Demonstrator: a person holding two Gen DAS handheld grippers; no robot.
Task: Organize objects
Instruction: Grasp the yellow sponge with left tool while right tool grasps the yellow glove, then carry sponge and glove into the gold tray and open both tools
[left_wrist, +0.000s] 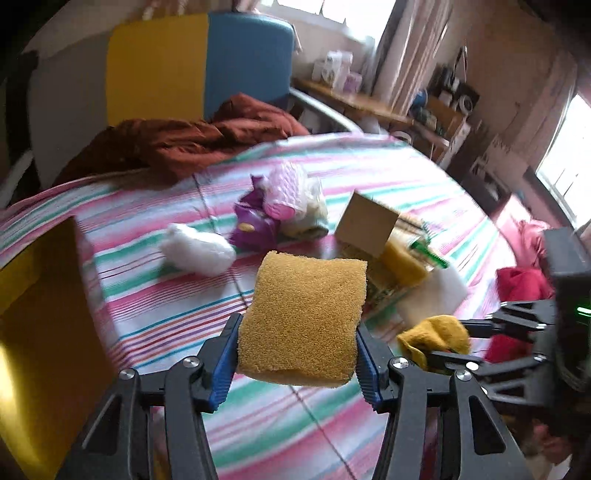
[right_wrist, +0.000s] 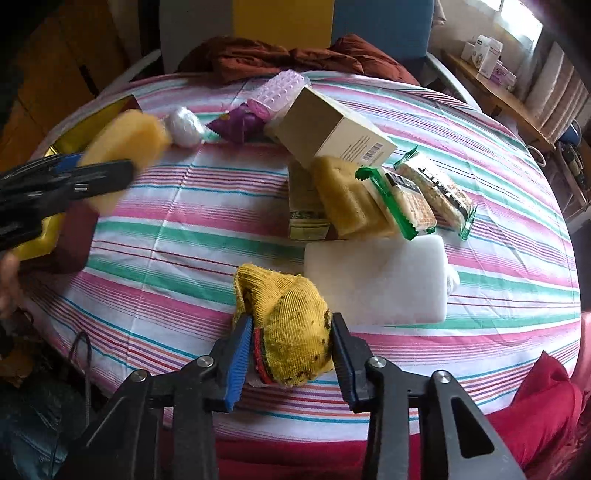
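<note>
Carrying is the step in hand: both grippers hold one item each above the striped bedspread (right_wrist: 480, 122), and neither item has been set down. The left gripper (left_wrist: 297, 363) is closed on a yellow sponge (left_wrist: 303, 317), both blue pads pressed against its sides and the sponge lifted clear of the cloth. The right gripper (right_wrist: 291, 356) is closed on a yellow knitted cloth (right_wrist: 291, 325), which bulges upward between the jaws; whether its lower edge touches the bedspread cannot be told. The next move, as a judgement, calls for a destination: a yellow container (left_wrist: 40, 332) stands at the left edge of the bed, close to the left gripper, and may serve as the receiving bin, so the sponge would need to be brought over its opening before the jaws are released. The remaining pile lies further along the bed: a white foam block (right_wrist: 376, 280), a second yellow sponge (right_wrist: 347, 195), two green-edged snack packs (right_wrist: 406, 195), a cardboard box (right_wrist: 332, 129), a purple pouch (right_wrist: 236, 123), a pink bubbled item (right_wrist: 277, 90) and a white wad (right_wrist: 184, 127). The right wrist view shows the pile laid out item by item, including the barcode on the box; the left wrist view shows the container wall at close range and the right gripper's linkage entering from the right edge, with the pile partly hidden behind the held sponge.
</note>
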